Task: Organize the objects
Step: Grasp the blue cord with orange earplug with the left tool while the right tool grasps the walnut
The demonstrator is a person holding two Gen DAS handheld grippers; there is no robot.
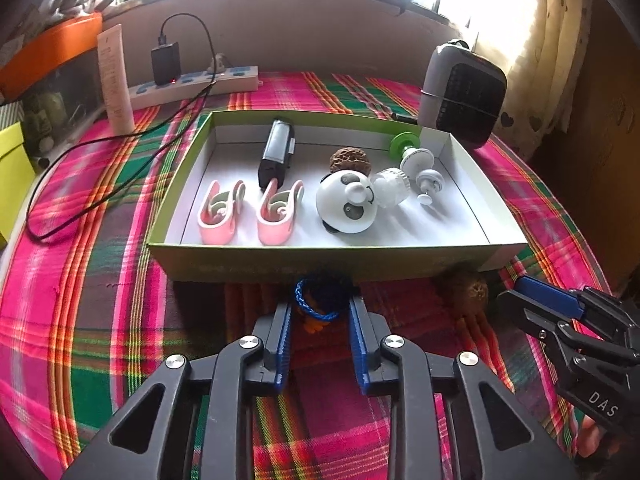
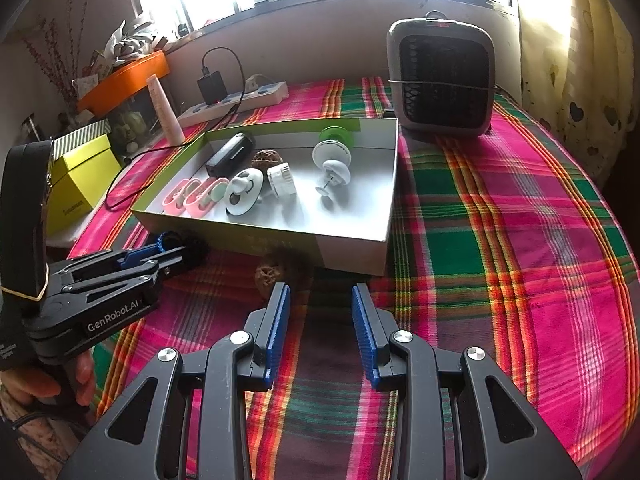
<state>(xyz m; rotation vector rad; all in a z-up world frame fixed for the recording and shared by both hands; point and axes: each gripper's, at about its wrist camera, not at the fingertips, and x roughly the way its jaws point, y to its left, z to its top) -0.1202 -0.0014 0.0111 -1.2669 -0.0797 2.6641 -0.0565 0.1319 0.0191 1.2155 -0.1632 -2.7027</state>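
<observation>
A green-rimmed cardboard box [image 1: 188, 168] [image 2: 352, 248] on the plaid cloth holds two pink clips [image 1: 218, 216], a black device [image 1: 276, 152], a panda toy [image 1: 346, 206], a walnut [image 1: 348, 160] and white and green spools [image 1: 416, 160]. A blue braided ring [image 1: 316, 304] lies on the cloth in front of the box, just between the tips of my open left gripper [image 1: 320, 310] [image 2: 176, 252]. A second walnut [image 1: 470, 290] [image 2: 268, 274] lies in the box's shadow, just ahead-left of my open right gripper [image 2: 320, 296] [image 1: 516, 292].
A grey fan heater [image 1: 464, 92] [image 2: 440, 80] stands behind the box's right corner. A power strip [image 1: 192, 84] with a black charger and cable, a white tube [image 1: 116, 80], a yellow-green box [image 2: 80, 184] and an orange-lidded bin [image 1: 48, 52] sit at the left.
</observation>
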